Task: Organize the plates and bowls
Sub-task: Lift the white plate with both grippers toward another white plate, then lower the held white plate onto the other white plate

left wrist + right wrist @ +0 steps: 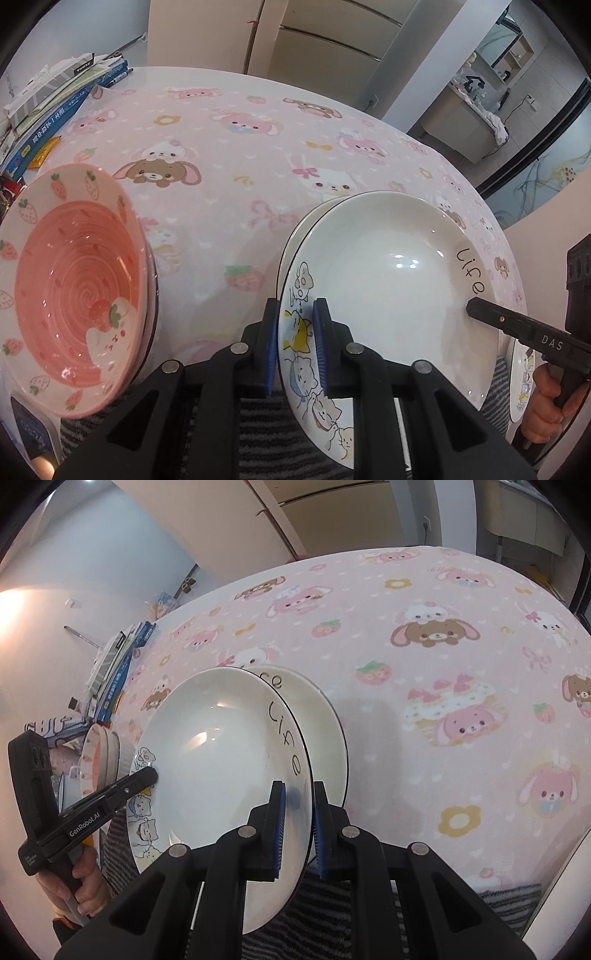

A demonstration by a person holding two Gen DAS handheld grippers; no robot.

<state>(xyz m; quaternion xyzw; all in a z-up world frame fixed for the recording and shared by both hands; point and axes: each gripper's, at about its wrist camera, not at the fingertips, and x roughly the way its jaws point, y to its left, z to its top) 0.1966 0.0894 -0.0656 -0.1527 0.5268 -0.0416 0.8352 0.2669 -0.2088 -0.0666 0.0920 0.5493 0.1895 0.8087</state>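
Glossy ceramic plate (388,266), glazed pink bowl (74,280), soft matt printed tablecloth (229,147)

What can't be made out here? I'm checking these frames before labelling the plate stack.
- Second white plate: mostly hidden behind the held white plate in both views; whether they touch is unclear.
- Held plate's near rim: covered by the left tongs and right tongs.
- Bowls under the pink strawberry bowl: only edges show, count unclear.
- Book stack: titles too small.
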